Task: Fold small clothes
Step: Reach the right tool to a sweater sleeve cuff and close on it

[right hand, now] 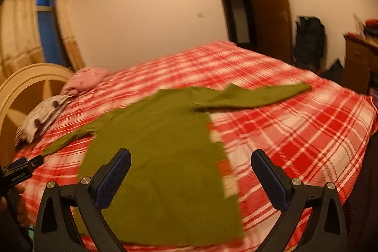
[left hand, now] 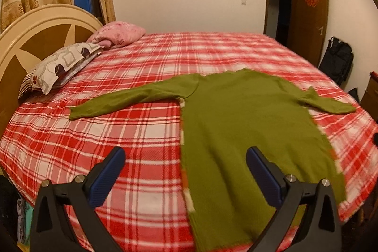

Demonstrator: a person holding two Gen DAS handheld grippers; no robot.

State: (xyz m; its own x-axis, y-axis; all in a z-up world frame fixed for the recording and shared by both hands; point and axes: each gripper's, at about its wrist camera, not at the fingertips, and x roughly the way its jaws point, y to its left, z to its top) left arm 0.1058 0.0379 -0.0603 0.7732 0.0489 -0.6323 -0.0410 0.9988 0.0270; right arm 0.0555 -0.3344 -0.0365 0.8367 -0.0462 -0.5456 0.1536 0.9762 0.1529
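Observation:
An olive green long-sleeved sweater (left hand: 248, 124) lies flat on the red plaid bed, both sleeves spread sideways and its hem toward me. My left gripper (left hand: 186, 155) hovers open above the sweater's lower left edge, nothing between its fingers. In the right wrist view the same sweater (right hand: 160, 157) fills the middle, its right sleeve (right hand: 259, 96) stretched out to the right. My right gripper (right hand: 191, 157) is open over the sweater's lower right part and holds nothing. The left gripper's tip (right hand: 21, 167) shows at the left edge of the right wrist view, held by a hand.
The red plaid bedspread (left hand: 118, 134) covers a wide bed. A patterned pillow (left hand: 59, 65) and a pink pillow (left hand: 118, 34) lie by the cream headboard (left hand: 35, 32). A black backpack (left hand: 337, 60), an open brown door (left hand: 307, 15) and a wooden cabinet (right hand: 359, 58) stand beyond the bed.

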